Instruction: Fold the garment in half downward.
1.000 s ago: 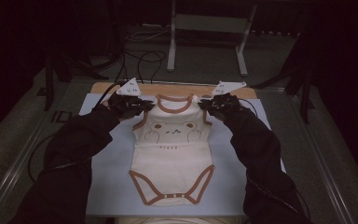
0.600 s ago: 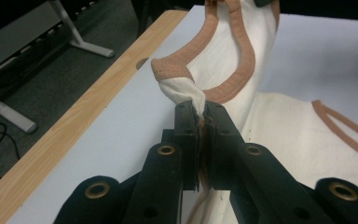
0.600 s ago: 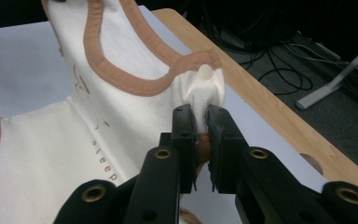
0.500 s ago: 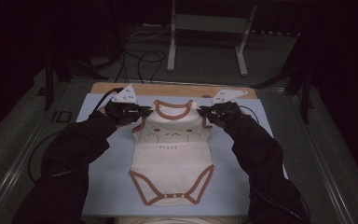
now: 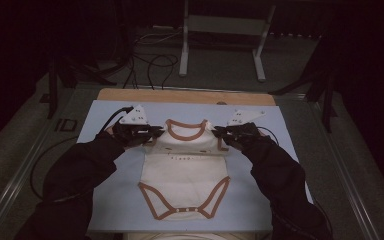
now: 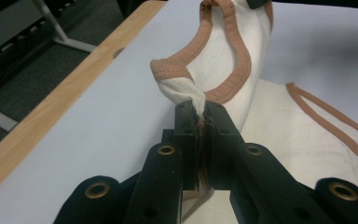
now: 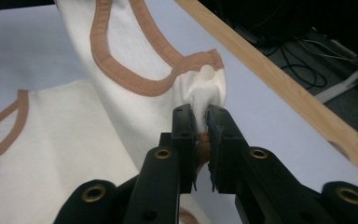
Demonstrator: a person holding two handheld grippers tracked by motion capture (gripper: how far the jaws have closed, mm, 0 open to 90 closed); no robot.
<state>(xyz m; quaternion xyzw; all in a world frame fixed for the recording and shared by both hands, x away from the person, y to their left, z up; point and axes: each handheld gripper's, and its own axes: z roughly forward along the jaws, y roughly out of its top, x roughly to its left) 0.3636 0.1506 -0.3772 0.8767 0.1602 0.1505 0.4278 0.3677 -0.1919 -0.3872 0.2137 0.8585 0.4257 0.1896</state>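
- The table (image 5: 105,210) carries a pale blue mat, with a strip of bare wood showing along its far edge; beyond that edge lie a dark floor, cables and a grey metal stand (image 5: 220,40).
- A cream baby bodysuit (image 5: 185,170) with brown trim lies in the middle of the surface, neck opening toward the far edge and the snapped crotch toward the near edge. Its lower body rests flat, while both shoulders are lifted off the mat.
- The person's dark-sleeved forearms come in from the near edge, one on each side of the garment.
- The left gripper (image 5: 150,132) sits at the garment's left shoulder, nearer the far left corner of the mat. In the left gripper view its jaws are closed tight on a twisted pinch of white cloth just below the brown trim (image 6: 200,109).
- The right gripper (image 5: 222,132) is at the garment's right shoulder, level with the left one. In the right gripper view its jaws are clamped on a fold of cream fabric (image 7: 200,112) just under a small white snap on the shoulder tab.
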